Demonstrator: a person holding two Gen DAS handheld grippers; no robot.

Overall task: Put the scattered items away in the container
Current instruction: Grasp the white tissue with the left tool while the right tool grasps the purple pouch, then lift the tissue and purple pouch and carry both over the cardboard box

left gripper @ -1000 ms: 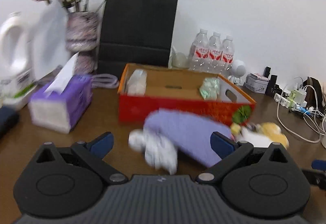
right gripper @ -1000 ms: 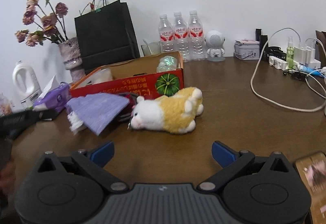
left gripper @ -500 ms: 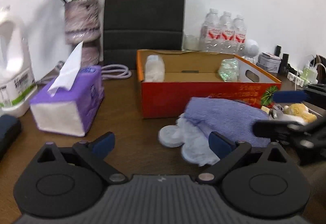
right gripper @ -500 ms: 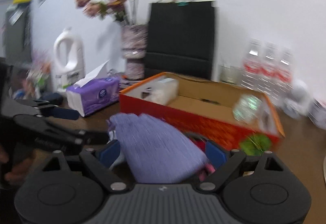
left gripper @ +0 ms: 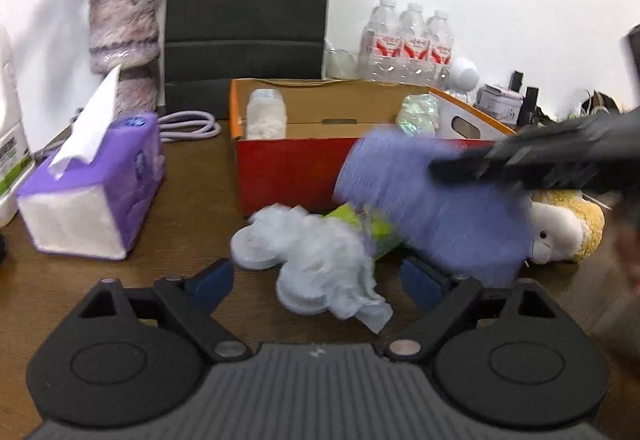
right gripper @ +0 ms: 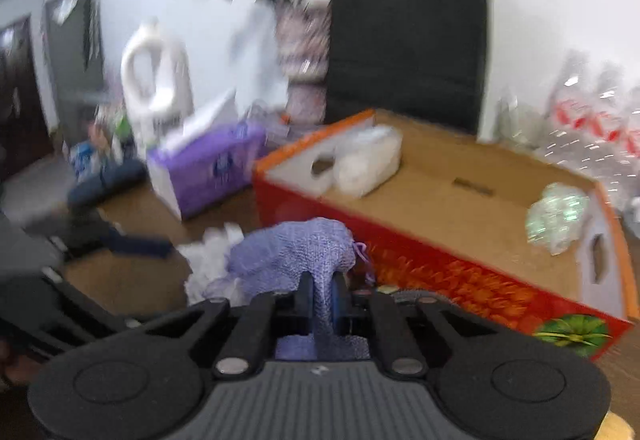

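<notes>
From my left wrist, my left gripper (left gripper: 316, 278) has its jaws wide and closing, with the white crumpled bag (left gripper: 320, 252) lying on the table just ahead between them, not yet pressed. The purple cloth (left gripper: 432, 199) hangs to the right, in front of the red box (left gripper: 288, 171). From my right wrist, my right gripper (right gripper: 322, 298) is clamped tight on a fold of that cloth (right gripper: 292, 252), and the open box (right gripper: 440, 268) lies ahead and to the right, so I judge this hand carries it there.
</notes>
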